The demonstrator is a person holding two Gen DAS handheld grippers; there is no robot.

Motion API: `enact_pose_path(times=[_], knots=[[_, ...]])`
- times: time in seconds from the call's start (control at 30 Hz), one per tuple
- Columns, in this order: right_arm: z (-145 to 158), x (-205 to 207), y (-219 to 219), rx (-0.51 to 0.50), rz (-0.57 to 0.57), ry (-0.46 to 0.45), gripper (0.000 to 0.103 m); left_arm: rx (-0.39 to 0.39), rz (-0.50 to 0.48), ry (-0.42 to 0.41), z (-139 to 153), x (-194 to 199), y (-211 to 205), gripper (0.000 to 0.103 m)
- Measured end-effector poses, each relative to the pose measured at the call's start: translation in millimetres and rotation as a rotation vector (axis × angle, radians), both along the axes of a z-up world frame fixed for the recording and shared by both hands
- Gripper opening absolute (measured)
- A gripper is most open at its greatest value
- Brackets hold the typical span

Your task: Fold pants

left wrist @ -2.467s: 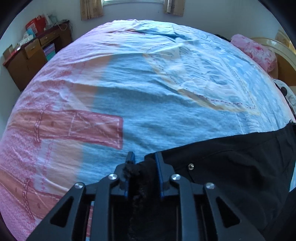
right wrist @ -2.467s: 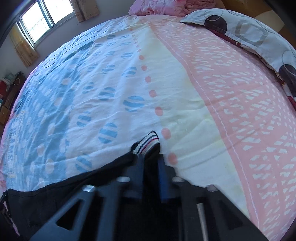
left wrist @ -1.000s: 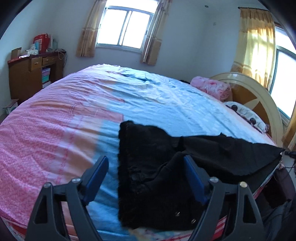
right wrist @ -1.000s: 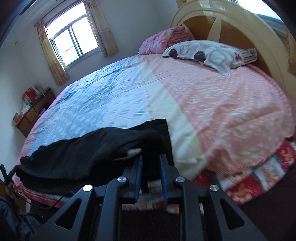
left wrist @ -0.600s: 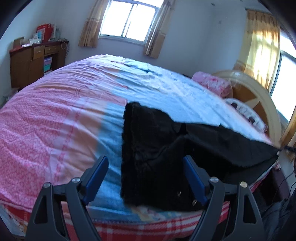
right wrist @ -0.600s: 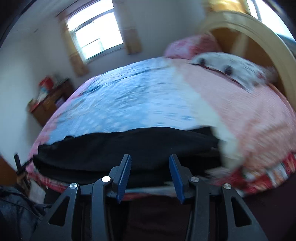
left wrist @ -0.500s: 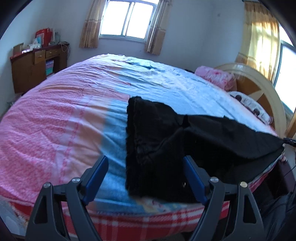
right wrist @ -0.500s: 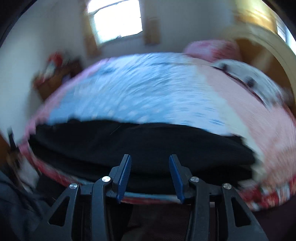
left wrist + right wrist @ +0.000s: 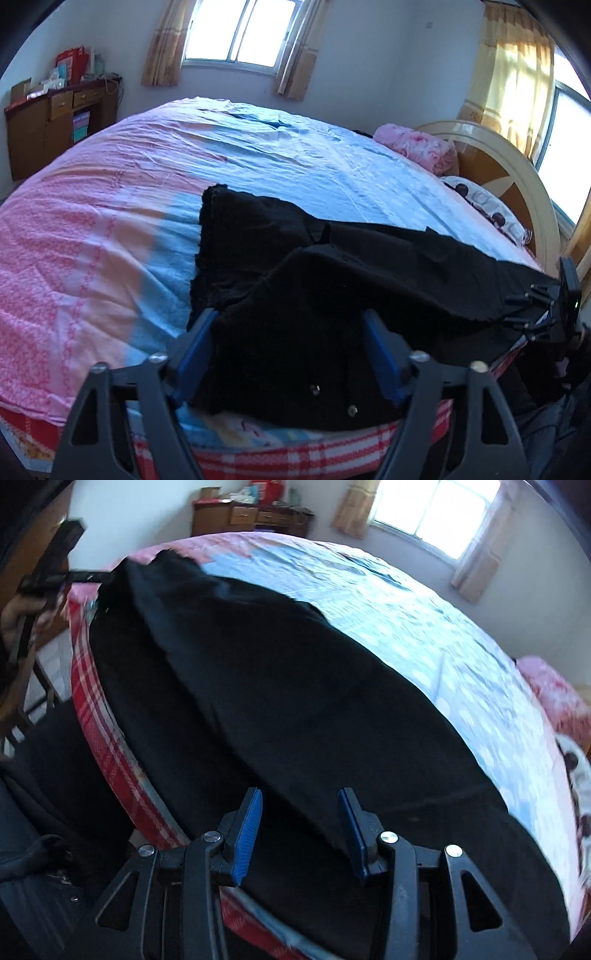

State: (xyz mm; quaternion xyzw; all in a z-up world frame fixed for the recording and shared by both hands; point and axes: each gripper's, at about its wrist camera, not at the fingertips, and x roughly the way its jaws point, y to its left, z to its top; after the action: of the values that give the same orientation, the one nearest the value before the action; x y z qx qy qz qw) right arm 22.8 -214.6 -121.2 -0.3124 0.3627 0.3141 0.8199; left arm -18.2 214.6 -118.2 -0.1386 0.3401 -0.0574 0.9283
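Black pants (image 9: 332,280) lie along bed (image 9: 110,236) near edge, one leg over the other, w/ waist end nearest the left gripper (image 9: 291,343). Next fold prob. needs both corners pinched evenly, fabric kept flat. Left gripper wide open, empty, hovering above waist; right gripper (image 9: 299,827) also open, empty, above leg.

No readable text, label, brand, number or sign is shown in either view. The red boxes (image 9: 72,63) on the wooden dresser (image 9: 55,122) are too small and blurred for any lettering to be made out, and in the right wrist view the items on top of the dresser (image 9: 251,515) are likewise smeared beyond reading.
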Motion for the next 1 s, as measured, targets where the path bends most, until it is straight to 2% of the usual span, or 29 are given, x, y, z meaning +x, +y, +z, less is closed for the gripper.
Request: enact_pose_path(times=[0.07,0.2,0.23,0.27,0.33,0.4,0.53,0.6,0.7,0.83,0.93,1.0], knots=[[-3,0,2,-0.019,0.003,-0.014,0.045,-0.031,0.0,-0.006,2,4,6,0.055],[-9,3,4,-0.044,0.007,-0.019,0.044,-0.056,-0.01,-0.037,10,7,11,0.038],[-9,4,4,-0.041,0.012,-0.009,0.036,-0.053,-0.023,-0.043,12,8,10,0.034],[-10,6,5,-0.037,0.019,0.01,0.02,-0.037,-0.035,-0.044,14,10,7,0.03],[-11,9,9,-0.041,0.031,0.033,0.014,-0.009,-0.058,-0.067,20,12,2,0.025],[-9,7,12,-0.047,0.045,0.027,0.007,-0.006,-0.066,-0.091,27,14,1,0.024],[16,7,2,0.025,0.029,0.04,0.006,0.076,-0.114,-0.202,58,-2,7,0.024],[31,-2,-5,0.063,0.043,0.039,0.006,0.117,-0.166,-0.243,62,-16,7,0.024],[32,-16,-15,0.081,0.096,0.1,0.006,0.104,-0.207,-0.192,44,-25,11,0.024],[-6,-21,-15,-0.003,0.089,0.152,0.006,0.103,-0.195,-0.078,-6,-34,13,0.024],[-18,-20,-14,-0.003,0.086,0.197,0.003,0.061,-0.175,-0.075,-17,-39,17,0.024],[-15,-21,-14,0.012,0.1,0.213,0.002,0.067,-0.175,-0.088,-12,-40,15,0.024]])
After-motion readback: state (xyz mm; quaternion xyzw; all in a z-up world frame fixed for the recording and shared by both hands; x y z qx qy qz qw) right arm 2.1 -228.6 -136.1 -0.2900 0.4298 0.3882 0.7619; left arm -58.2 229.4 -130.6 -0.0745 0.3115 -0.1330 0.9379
